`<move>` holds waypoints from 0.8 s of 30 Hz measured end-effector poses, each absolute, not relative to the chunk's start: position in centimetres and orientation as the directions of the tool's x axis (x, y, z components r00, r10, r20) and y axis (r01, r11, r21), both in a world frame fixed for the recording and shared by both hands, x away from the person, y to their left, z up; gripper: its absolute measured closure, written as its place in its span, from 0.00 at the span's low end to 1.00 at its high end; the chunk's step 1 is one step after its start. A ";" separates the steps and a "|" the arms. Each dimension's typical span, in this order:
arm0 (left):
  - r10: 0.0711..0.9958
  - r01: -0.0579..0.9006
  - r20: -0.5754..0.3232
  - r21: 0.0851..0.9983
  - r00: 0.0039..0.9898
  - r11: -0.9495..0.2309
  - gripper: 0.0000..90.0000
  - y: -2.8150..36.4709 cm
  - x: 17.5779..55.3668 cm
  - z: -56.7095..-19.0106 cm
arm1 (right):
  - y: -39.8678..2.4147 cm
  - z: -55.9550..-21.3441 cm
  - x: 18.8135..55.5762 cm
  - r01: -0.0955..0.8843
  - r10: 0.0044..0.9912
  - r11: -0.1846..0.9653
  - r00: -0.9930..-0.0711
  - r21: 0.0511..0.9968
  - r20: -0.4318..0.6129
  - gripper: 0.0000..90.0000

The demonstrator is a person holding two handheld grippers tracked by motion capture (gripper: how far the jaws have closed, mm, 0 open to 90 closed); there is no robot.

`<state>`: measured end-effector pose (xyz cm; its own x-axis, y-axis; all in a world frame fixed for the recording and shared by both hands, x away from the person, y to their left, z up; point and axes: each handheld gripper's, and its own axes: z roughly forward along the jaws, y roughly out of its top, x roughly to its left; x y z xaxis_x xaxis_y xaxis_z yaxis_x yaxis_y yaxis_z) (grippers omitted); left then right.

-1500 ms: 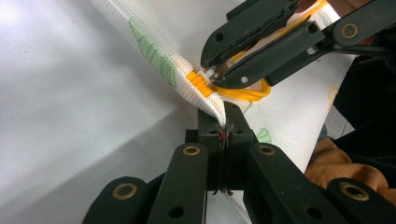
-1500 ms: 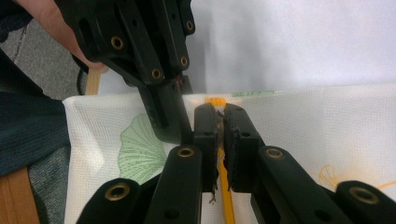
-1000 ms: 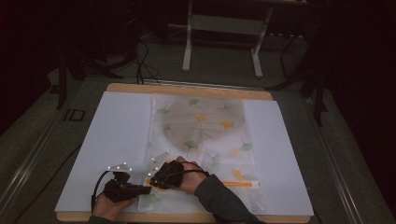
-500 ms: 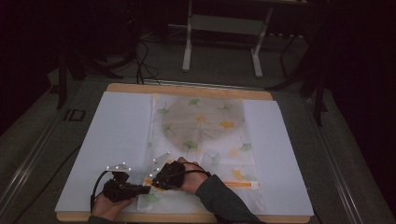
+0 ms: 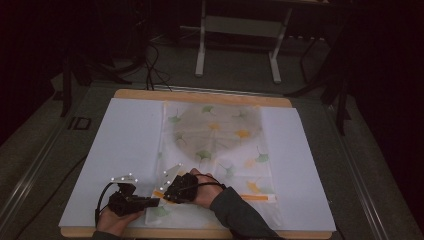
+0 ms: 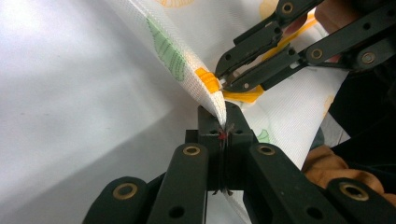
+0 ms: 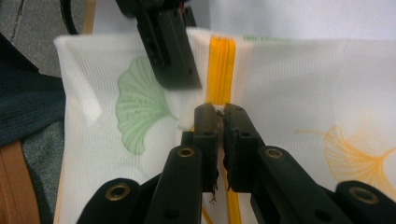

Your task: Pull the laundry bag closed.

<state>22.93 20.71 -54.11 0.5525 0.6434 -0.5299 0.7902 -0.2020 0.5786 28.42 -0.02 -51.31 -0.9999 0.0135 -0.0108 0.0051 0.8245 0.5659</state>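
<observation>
White mesh bag (image 5: pixel 220 150) lies flat on the table, its near corner pinched tight in the closed left gripper (image 6: pixel 219 122). Just beside it, the right gripper (image 7: pixel 219 116) is shut on the orange zipper (image 7: pixel 220 65). Hold the corner firm and pull the zipper slowly, straight along.
</observation>
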 end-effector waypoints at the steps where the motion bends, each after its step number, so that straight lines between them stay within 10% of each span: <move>1: 0.644 0.791 -0.531 0.579 0.551 -0.200 0.98 20.8 22.9 -54.1 | -0.1 -51.4 28.4 0.008 0.016 0.824 -1.000 0.567 -0.010 0.94; 24: 0.650 0.797 -0.540 0.578 0.534 -0.174 0.98 21.5 23.1 -54.2 | -0.9 -51.6 28.5 0.009 0.023 0.846 -1.000 0.533 -0.020 0.94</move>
